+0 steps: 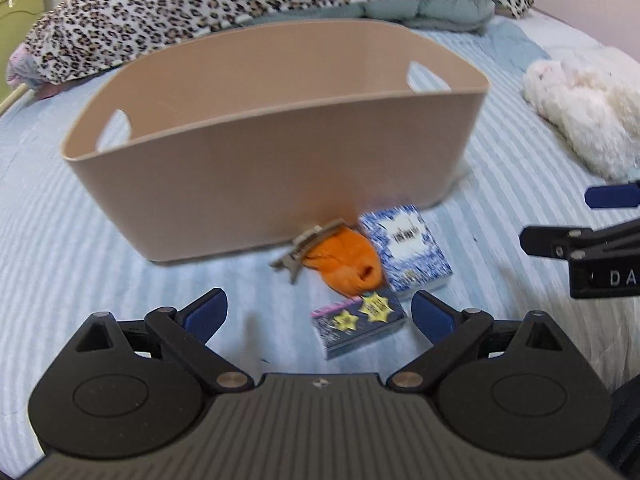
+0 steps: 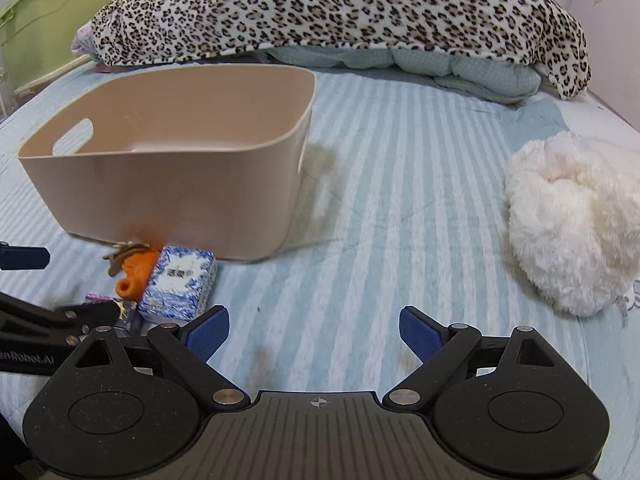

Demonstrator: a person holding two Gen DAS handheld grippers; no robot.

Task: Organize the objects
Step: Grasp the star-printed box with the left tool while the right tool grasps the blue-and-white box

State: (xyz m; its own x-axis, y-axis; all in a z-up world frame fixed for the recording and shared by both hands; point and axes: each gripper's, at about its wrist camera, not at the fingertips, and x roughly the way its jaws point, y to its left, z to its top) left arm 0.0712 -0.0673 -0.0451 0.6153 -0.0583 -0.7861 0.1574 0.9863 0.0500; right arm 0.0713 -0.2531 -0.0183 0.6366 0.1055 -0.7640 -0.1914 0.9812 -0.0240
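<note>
A beige plastic bin (image 1: 260,176) with handle slots stands on the striped bed, also in the right wrist view (image 2: 168,184). In front of it lie a tan hair claw clip (image 1: 306,248), an orange cloth roll (image 1: 348,264), a blue-white patterned box (image 1: 408,252) and a dark box with yellow stars (image 1: 358,326). My left gripper (image 1: 318,316) is open, low over the bed, just before the dark box. My right gripper (image 2: 314,332) is open and empty over bare bedding; the blue-white box (image 2: 178,284) lies to its left. A white plush toy (image 2: 572,220) lies to the right.
A leopard-print blanket (image 2: 340,8) over a teal quilt (image 2: 440,68) lies along the far side of the bed. A green cabinet (image 2: 52,20) stands at the far left. The right gripper's fingers (image 1: 560,240) show at the right edge of the left wrist view.
</note>
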